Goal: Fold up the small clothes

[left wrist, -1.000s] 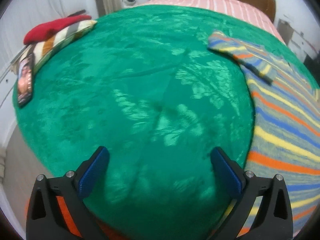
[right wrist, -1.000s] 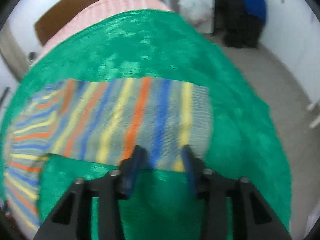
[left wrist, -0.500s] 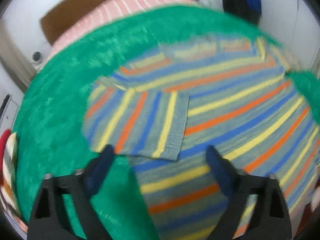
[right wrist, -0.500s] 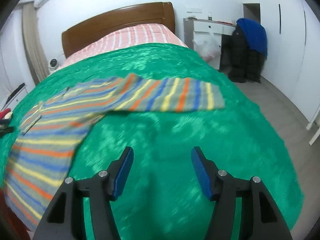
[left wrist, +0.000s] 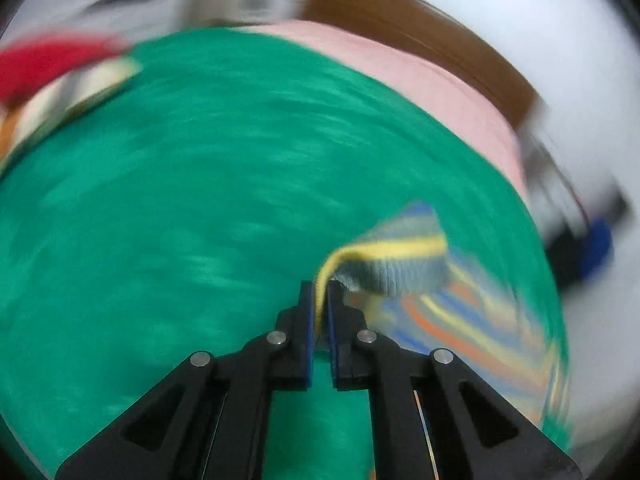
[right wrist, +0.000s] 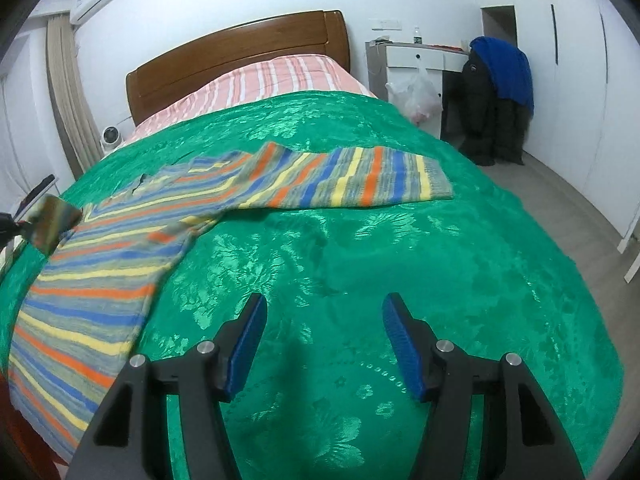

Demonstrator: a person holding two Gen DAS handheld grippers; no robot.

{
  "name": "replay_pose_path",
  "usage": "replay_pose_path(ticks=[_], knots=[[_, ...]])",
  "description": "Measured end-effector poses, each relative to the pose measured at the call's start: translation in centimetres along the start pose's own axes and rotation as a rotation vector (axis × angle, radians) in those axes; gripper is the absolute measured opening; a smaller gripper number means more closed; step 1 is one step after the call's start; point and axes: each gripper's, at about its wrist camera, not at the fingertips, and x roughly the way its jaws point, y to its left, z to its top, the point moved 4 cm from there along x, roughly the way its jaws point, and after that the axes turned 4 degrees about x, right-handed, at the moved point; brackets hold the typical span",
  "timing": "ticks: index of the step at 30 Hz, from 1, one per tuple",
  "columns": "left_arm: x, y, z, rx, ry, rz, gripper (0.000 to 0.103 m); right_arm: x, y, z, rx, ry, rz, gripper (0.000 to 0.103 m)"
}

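Observation:
A striped sweater (right wrist: 120, 256) in grey, blue, orange and yellow lies spread on the green bedspread (right wrist: 360, 248), one sleeve (right wrist: 352, 180) stretched out to the right. My left gripper (left wrist: 319, 294) is shut on the cuff of the other sleeve (left wrist: 384, 256) and holds it lifted above the bed; that view is motion-blurred. The lifted cuff shows blurred at the left edge of the right wrist view (right wrist: 54, 222). My right gripper (right wrist: 322, 320) is open and empty above bare bedspread, well short of the sweater.
A pink striped sheet (right wrist: 272, 80) and wooden headboard (right wrist: 240, 56) lie beyond. A white cabinet (right wrist: 416, 64) and dark and blue clothes (right wrist: 496, 96) stand at right. Red and striped folded clothes (left wrist: 60, 76) lie at the bed's far left. Grey floor (right wrist: 580, 208) runs along the right.
My left gripper has closed on the sleeve cuff and lifted it, swinging fast. My right gripper has stayed open, pulled back from the right sleeve it was at a second ago.

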Motion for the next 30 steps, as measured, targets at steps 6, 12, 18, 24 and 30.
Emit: replay_pose_path(ticks=[6,12,18,24,30], knots=[[3.3,6.9,-0.7,-0.128,0.094,0.103,0.005,1.4,0.7,-0.6,-0.014,0.047,0.014,0.06],[2.8,7.5,-1.6,-0.188,0.069,-0.03,0.073,1.8,1.0,-1.0,-0.028,0.06,0.005,0.061],[4.5,5.1,-1.2,-0.067,0.101,-0.018,0.039,2.2,1.3,-1.1,-0.045,0.066,-0.005,0.064],[4.9,6.7,-1.4,-0.038,0.091,0.233,0.001,2.6,1.3,-1.4,-0.058,0.077,-0.018,0.064],[4.9,7.4,-1.7,0.015,0.072,0.289,0.003,3.3,1.5,-1.6,-0.083,0.086,-0.037,0.067]])
